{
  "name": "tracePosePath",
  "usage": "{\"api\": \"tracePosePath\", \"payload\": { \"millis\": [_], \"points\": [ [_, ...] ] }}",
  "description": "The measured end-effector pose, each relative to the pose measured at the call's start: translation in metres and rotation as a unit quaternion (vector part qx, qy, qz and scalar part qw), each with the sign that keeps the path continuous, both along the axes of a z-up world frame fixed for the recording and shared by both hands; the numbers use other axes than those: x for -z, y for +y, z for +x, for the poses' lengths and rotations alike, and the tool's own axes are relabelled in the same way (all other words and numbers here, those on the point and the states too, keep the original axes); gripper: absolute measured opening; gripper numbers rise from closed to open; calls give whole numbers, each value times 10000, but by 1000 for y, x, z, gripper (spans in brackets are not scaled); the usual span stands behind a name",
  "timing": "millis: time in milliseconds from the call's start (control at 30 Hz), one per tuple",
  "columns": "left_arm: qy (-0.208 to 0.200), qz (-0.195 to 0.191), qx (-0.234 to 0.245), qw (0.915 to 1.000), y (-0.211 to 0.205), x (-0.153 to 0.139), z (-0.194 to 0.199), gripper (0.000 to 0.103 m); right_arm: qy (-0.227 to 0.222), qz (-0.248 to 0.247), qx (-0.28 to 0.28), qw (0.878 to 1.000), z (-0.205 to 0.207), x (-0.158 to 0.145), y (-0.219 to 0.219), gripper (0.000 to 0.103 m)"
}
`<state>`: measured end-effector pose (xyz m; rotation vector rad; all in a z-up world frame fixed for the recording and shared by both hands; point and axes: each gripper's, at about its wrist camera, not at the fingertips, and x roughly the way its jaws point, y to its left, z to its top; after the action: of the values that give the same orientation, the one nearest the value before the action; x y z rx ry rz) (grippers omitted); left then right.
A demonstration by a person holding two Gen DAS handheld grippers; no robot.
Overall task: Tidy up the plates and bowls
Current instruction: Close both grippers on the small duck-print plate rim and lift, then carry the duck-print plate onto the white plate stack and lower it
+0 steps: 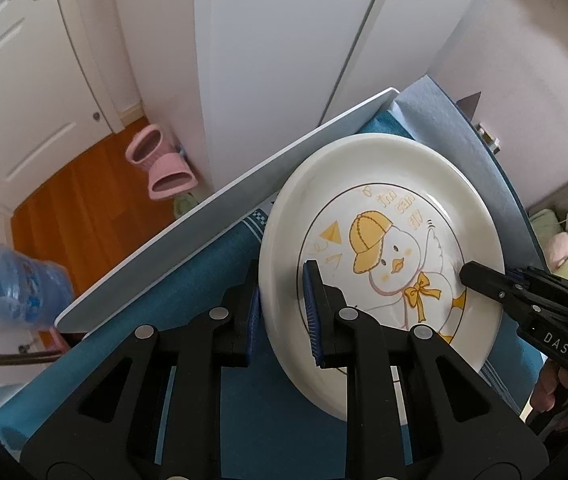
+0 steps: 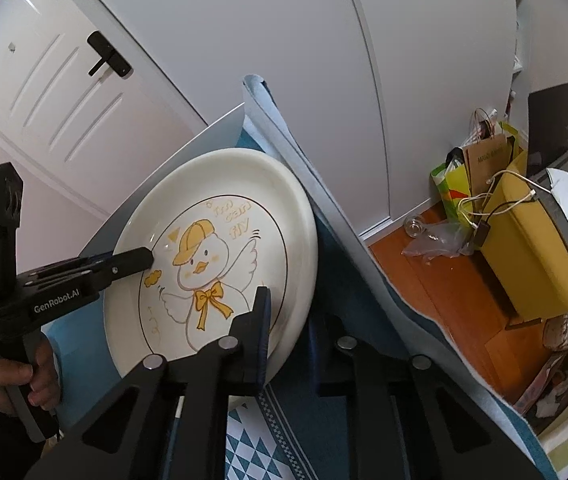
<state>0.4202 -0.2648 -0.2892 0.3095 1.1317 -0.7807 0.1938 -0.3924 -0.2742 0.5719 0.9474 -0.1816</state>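
Note:
A white plate [image 1: 384, 216] with a yellow-capped duck drawing lies over the blue cloth on the table; it also shows in the right wrist view [image 2: 219, 220]. My left gripper [image 1: 281, 304] is shut on the plate's left rim, one finger over the face and one under. My right gripper [image 2: 288, 320] is shut on the plate's right rim in the same way. Each gripper shows in the other's view: the right one [image 1: 480, 276] reaches in from the right, the left one [image 2: 131, 262] from the left. No bowl is in view.
The table's white edge [image 1: 211, 216] runs just left of the plate, with a drop to the wood floor [image 1: 67, 208], pink slippers [image 1: 159, 164] and a water jug [image 1: 19, 284]. At right stand a yellow box [image 2: 540, 240], bags [image 2: 476, 168] and white cabinet doors [image 2: 284, 40].

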Motion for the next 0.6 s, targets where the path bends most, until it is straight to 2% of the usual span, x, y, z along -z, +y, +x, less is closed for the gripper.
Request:
{"api": "tracePosePath", "payload": {
  "millis": [333,600],
  "points": [
    [-518,-175,14,9985,12,-46,-30,17,-231,-183,-69,9995,-17,-28,6,15],
    [-620,-401,-431,9963,53,-94,-66,17,-466,-354,-363,9976,-40,-75,31,15]
  ]
}}
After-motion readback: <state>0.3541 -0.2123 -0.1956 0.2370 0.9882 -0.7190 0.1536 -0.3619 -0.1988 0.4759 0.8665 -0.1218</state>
